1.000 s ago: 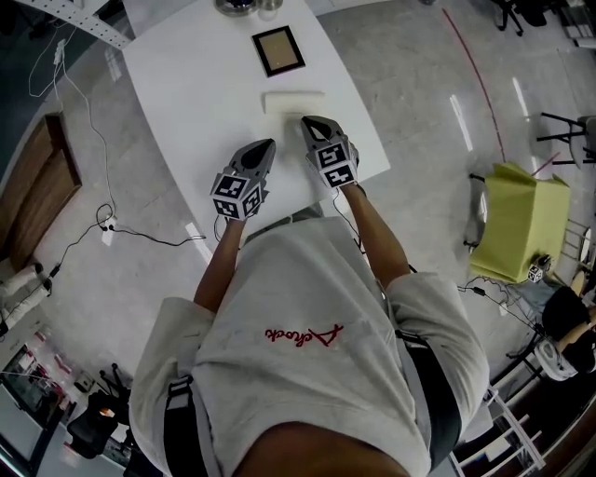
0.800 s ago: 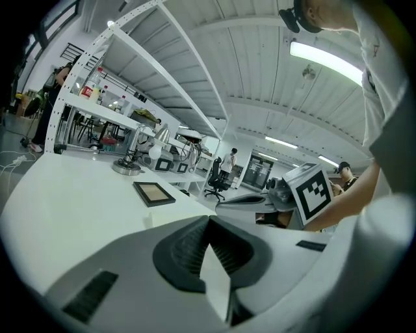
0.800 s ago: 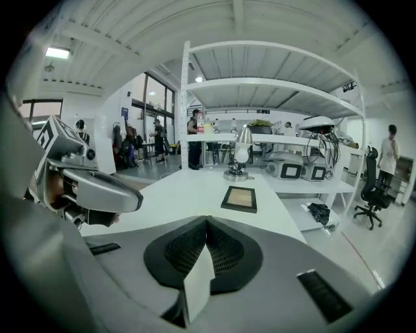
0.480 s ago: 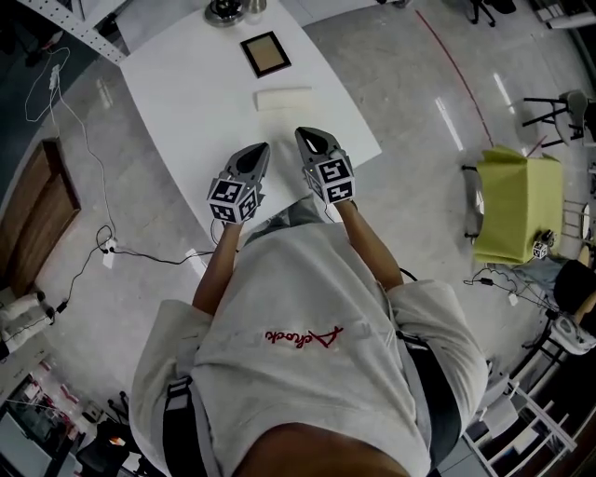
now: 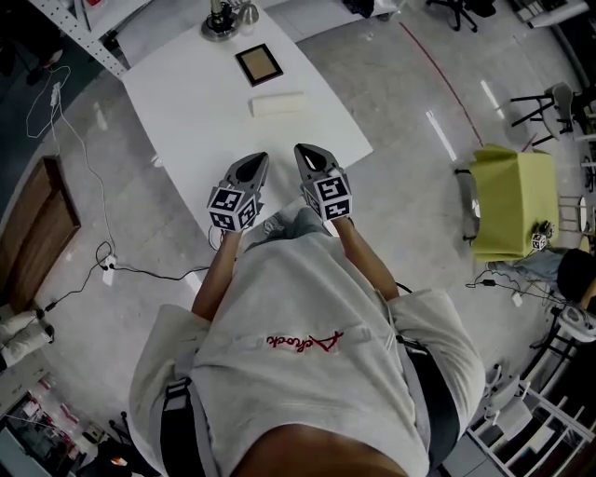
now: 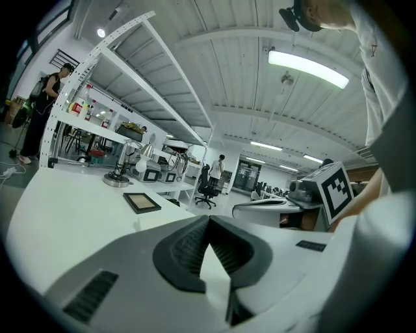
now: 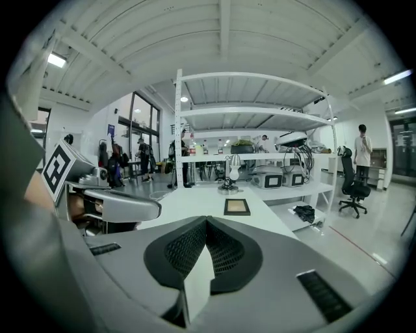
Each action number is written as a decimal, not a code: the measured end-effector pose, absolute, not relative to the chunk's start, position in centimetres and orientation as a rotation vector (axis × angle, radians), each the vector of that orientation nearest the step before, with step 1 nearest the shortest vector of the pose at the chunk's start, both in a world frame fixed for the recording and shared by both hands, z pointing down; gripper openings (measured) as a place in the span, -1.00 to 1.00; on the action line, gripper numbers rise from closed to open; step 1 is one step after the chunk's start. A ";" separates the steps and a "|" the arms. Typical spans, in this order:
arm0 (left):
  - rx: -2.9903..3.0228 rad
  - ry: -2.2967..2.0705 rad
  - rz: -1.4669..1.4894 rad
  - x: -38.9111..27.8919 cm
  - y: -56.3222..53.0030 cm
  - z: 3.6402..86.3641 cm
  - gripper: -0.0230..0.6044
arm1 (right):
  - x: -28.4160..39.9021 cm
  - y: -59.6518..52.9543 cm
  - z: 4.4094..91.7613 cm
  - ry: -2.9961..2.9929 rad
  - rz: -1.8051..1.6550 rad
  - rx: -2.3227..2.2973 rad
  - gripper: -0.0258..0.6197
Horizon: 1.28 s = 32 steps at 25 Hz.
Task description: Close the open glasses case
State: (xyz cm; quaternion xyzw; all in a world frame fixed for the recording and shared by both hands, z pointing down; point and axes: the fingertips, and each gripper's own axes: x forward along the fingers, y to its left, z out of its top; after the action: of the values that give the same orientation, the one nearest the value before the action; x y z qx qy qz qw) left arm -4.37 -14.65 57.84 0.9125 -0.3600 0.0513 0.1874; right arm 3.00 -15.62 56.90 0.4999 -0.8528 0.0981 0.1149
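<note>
The cream glasses case lies with its lid down on the white table, with nothing touching it. Both grippers hang side by side over the table's near edge, well short of the case. My left gripper is shut and empty, its ribbed pads meeting at the tips. My right gripper is also shut with nothing between its pads. Each gripper shows in the other's view: the right gripper and the left gripper. The right gripper's own body hides the case in its view.
A small dark picture frame lies beyond the case, also seen as frame and frame. A desk lamp stands at the table's far end. Shelving racks stand behind it. A yellow-covered cart stands on the floor at right.
Both grippers have drawn back from the case toward the person and risen a little. They stay shut. The case has not moved on the table.
</note>
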 end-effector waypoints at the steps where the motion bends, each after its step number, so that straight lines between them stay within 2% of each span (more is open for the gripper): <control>1: 2.569 -1.018 0.142 -4.3 -14.4 57.7 -0.85 | 3.1 -15.3 56.8 -2.500 0.283 1.468 -0.85; 32: 2.605 -1.144 0.114 -2.5 -4.1 56.4 -0.85 | 5.8 -4.8 55.8 -2.553 0.228 1.474 -0.88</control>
State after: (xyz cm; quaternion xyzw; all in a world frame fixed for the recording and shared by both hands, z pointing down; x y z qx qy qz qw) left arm -2.54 -4.12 56.38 0.9050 -0.3974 0.0397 0.1468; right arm 5.79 -4.78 55.81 0.4965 -0.8597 0.0768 0.0923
